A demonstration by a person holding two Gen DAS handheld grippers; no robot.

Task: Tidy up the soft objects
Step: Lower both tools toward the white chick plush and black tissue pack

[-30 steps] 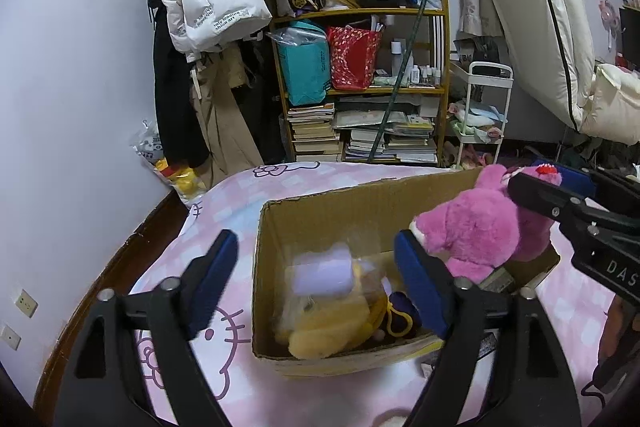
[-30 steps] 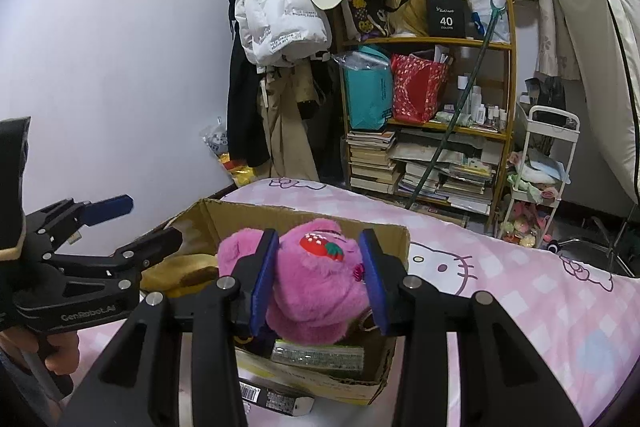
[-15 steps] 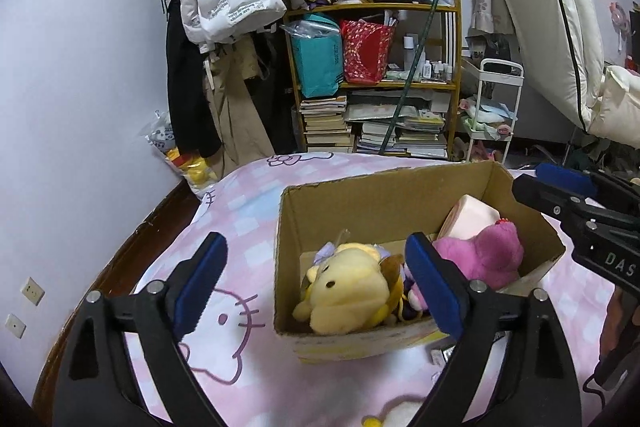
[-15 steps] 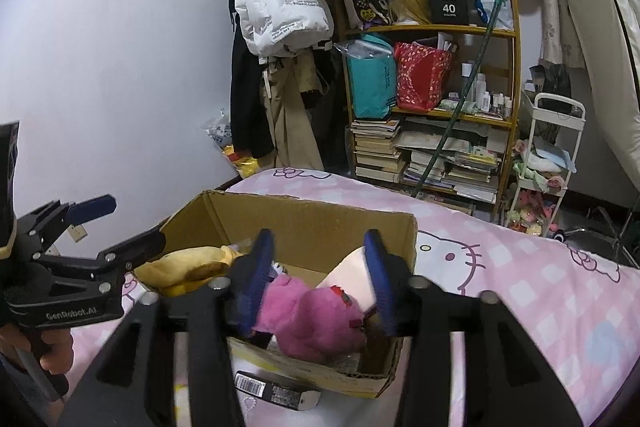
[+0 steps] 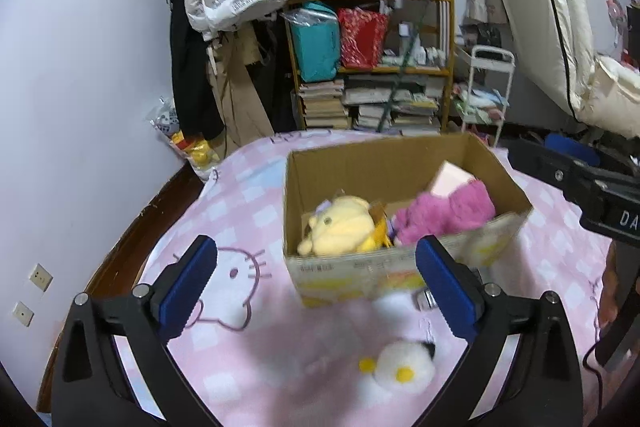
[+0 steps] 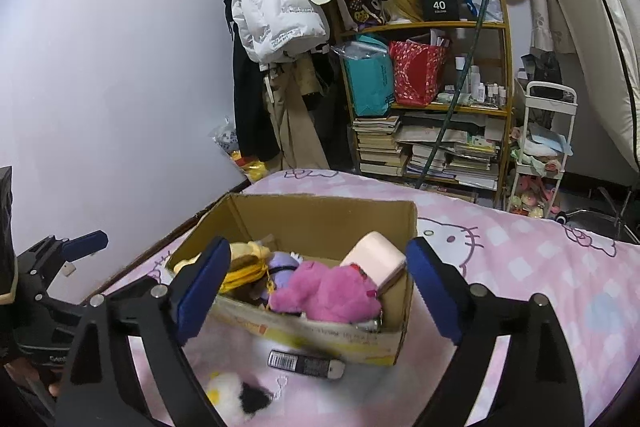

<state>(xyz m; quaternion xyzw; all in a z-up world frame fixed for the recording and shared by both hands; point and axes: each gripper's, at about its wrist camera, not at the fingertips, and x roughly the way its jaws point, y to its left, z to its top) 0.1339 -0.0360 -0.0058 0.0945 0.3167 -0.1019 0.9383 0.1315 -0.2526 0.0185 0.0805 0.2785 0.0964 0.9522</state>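
The pink plush point(image 6: 326, 293) lies in the box point(image 6: 320, 341) on the bed point(image 6: 520, 267), right of the yellow plush point(image 5: 340, 225). The right gripper point(image 6: 318, 289) has just been opening; its jaws stand wide with nothing gripped. The left gripper point(image 5: 316, 285) is likewise spread and empty, near a white plush point(image 5: 400, 367).

On the bed point(image 5: 248, 203) a cardboard box point(image 5: 360, 271) holds two plush toys point(image 5: 444, 211), another plush toy point(image 5: 400, 367) lying before it.
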